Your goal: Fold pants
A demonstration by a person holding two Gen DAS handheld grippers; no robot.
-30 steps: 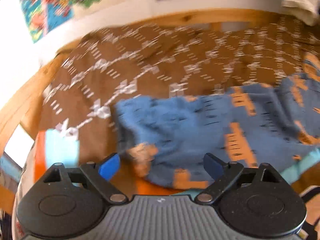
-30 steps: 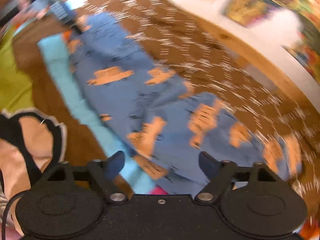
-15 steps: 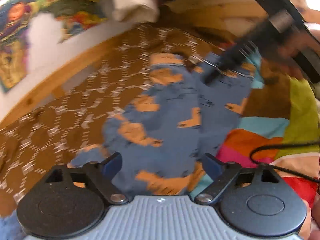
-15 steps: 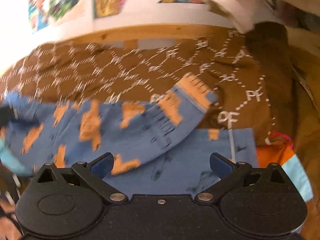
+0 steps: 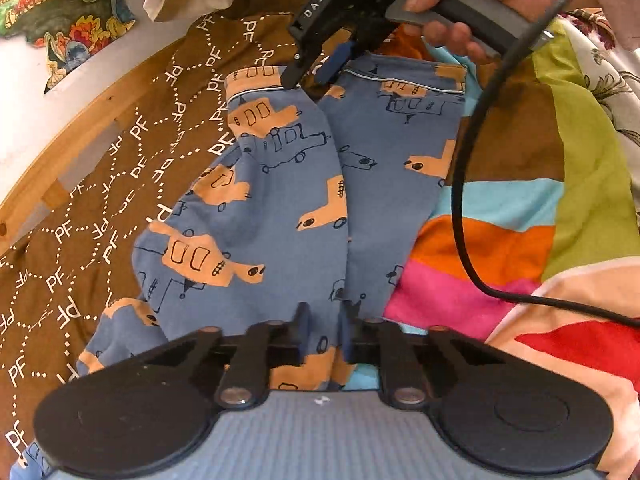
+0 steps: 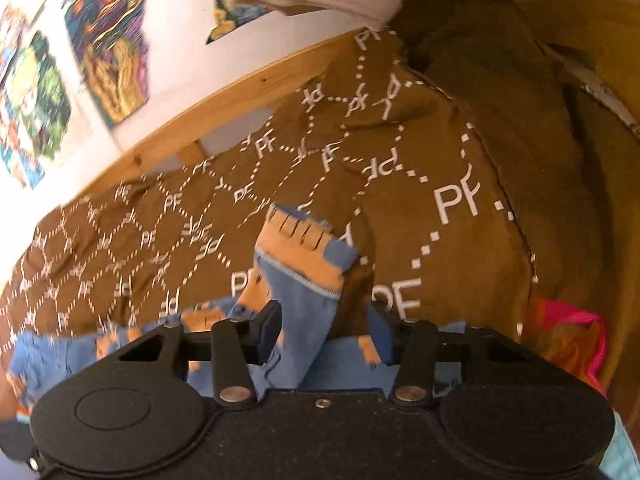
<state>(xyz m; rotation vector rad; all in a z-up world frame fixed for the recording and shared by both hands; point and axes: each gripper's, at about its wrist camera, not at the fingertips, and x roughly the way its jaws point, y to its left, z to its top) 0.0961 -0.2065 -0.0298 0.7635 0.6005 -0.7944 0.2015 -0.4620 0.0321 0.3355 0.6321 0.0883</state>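
Left fingers (image 5: 322, 334) pinching pants (image 5: 280, 208); right fingers (image 6: 326, 332) seemingly half-closed, loosely astride cuff (image 6: 308, 256).

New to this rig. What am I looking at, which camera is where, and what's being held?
No robot: a person carries two handheld two-finger grippers, each with a fisheye camera looking along its fingers. One picture is from the left gripper, one from the right gripper. Blue pants with orange cars lie on a brown bedspread. Both have just been closing: the left pinches the pants' near end; the right has a fold between its fingers, not visibly clamped.
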